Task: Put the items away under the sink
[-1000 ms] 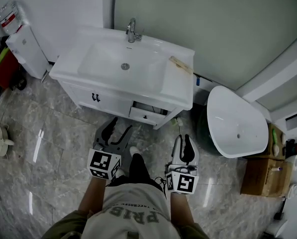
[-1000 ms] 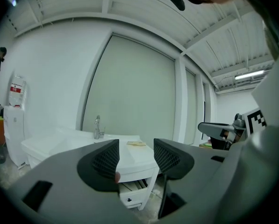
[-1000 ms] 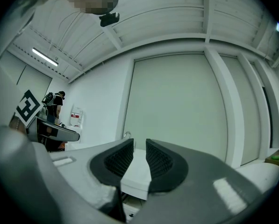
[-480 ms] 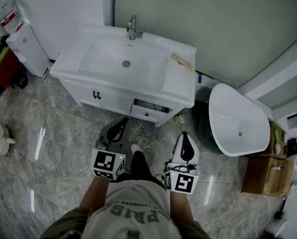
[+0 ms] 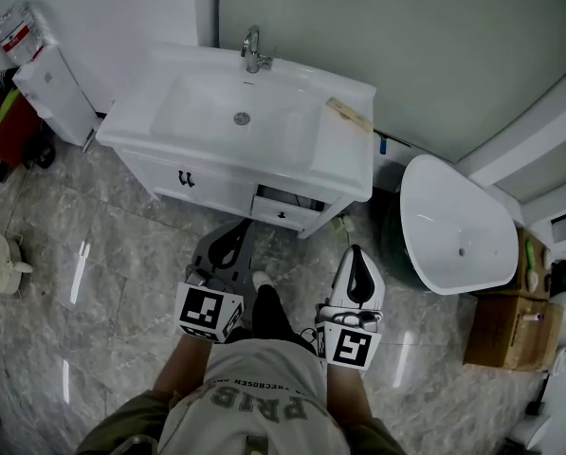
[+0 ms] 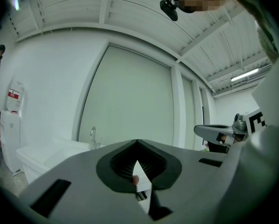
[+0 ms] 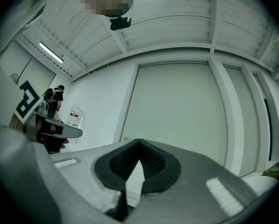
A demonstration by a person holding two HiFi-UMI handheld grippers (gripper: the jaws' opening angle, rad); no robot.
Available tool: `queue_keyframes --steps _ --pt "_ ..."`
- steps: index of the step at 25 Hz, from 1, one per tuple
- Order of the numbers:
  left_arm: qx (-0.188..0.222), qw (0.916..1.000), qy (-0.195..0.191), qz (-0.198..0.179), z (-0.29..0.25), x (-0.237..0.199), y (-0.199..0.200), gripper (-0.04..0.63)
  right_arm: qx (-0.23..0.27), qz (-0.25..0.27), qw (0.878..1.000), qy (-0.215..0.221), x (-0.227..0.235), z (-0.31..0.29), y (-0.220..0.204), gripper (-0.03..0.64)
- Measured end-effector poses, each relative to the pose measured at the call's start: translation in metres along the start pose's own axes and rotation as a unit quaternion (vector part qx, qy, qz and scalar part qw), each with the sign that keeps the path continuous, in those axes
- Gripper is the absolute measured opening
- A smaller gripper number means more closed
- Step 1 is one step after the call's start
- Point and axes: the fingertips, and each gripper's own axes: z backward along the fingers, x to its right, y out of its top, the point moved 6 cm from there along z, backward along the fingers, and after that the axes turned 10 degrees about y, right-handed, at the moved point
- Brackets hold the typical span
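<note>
- Before the cabinet [image 5: 207, 190], left gripper [image 5: 235, 237]: jaws had just been closing, met, nothing between.
- right gripper [image 5: 356, 260]: jaws likewise just closed, empty.
- tan item [image 5: 349, 114]: lay on sink [image 5: 140, 126] rim, well apart from both.

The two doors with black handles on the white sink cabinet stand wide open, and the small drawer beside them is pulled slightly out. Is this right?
No: the head view shows the two doors with black handles shut. The small white drawer is indeed pulled slightly out.
</note>
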Motion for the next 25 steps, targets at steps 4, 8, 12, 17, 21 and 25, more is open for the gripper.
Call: queue_keyframes --steps 4,8,12,17,21,25 --pt "0.003 1.0 -0.002 -0.008 0.002 0.006 0.002 0.009 0.006 0.0 1.0 -0.001 0.0 0.002 0.004 0.0" --pt "0.003 0.9999 -0.001 -0.012 0.002 0.007 0.003 0.009 0.012 0.002 1.0 0.001 0.0 0.003 0.008 0.0" --pt "0.004 0.9999 -0.001 -0.016 0.002 0.008 0.003 0.009 0.015 0.012 1.0 0.013 -0.002 0.002 0.01 0.0" --pt "0.006 0.9997 -0.005 -0.023 0.002 0.012 0.005 0.009 0.002 0.025 1.0 0.01 -0.005 -0.001 0.008 -0.002" --pt "0.007 0.9995 -0.008 -0.029 0.003 0.016 0.007 0.009 0.003 0.022 1.0 0.001 -0.004 0.0 0.009 -0.002" --pt "0.009 0.9996 -0.003 -0.027 0.003 0.017 0.006 0.009 0.0 0.024 1.0 -0.001 -0.001 0.002 0.007 -0.002"
